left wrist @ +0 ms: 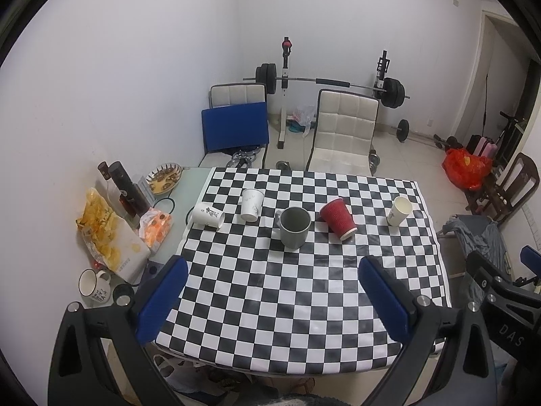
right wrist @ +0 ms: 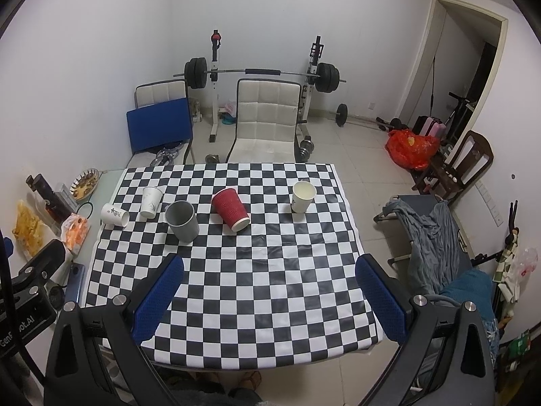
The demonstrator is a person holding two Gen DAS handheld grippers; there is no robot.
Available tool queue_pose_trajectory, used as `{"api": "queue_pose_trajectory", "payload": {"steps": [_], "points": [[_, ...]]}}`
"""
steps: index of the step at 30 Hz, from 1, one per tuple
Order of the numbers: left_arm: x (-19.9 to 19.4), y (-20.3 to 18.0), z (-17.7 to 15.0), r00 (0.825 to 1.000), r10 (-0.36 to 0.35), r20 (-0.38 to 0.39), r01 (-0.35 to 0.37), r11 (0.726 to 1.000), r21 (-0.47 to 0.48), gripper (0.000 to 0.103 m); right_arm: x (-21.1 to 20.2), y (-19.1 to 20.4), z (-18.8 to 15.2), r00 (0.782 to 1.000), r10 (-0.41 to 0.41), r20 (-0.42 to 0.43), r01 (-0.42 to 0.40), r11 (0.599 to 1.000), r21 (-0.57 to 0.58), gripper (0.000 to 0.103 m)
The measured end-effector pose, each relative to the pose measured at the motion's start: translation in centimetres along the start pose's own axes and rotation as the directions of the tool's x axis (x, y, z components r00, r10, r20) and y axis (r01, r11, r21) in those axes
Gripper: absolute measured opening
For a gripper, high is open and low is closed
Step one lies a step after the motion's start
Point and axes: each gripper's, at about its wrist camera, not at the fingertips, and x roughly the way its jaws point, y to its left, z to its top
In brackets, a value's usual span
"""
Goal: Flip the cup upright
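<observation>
A red ribbed paper cup [left wrist: 338, 218] [right wrist: 230, 208] lies on its side on the checkered tablecloth [left wrist: 287, 287] [right wrist: 236, 270], mouth toward me. A white printed paper cup [left wrist: 208, 216] [right wrist: 115, 215] lies on its side at the cloth's left edge. Another white cup [left wrist: 252, 204] [right wrist: 151, 201] stands mouth down. A grey mug [left wrist: 294, 227] [right wrist: 182, 220] and a white cup [left wrist: 399, 210] [right wrist: 303, 196] stand upright. My left gripper [left wrist: 272, 299] and right gripper [right wrist: 268, 299] are open, empty, above the table's near edge.
Snack bags [left wrist: 104, 233], a dark bottle [left wrist: 128, 189], a dish [left wrist: 164, 177] and a white mug [left wrist: 93, 284] crowd the table's left side. Chairs [left wrist: 341, 132] and a barbell rack [left wrist: 331, 83] stand behind. A cot with grey cloth [right wrist: 432, 237] stands right.
</observation>
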Motion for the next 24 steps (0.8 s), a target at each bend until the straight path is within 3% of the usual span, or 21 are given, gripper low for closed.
{"api": "queue_pose_trajectory", "payload": {"steps": [24], "points": [[-0.17, 0.09, -0.07, 1.0, -0.003, 0.009, 0.003, 1.0, -0.003, 0.103, -0.89, 0.04, 0.52, 1.0, 0.004, 0.007, -0.004, 1.0, -0.001, 0.102]]}}
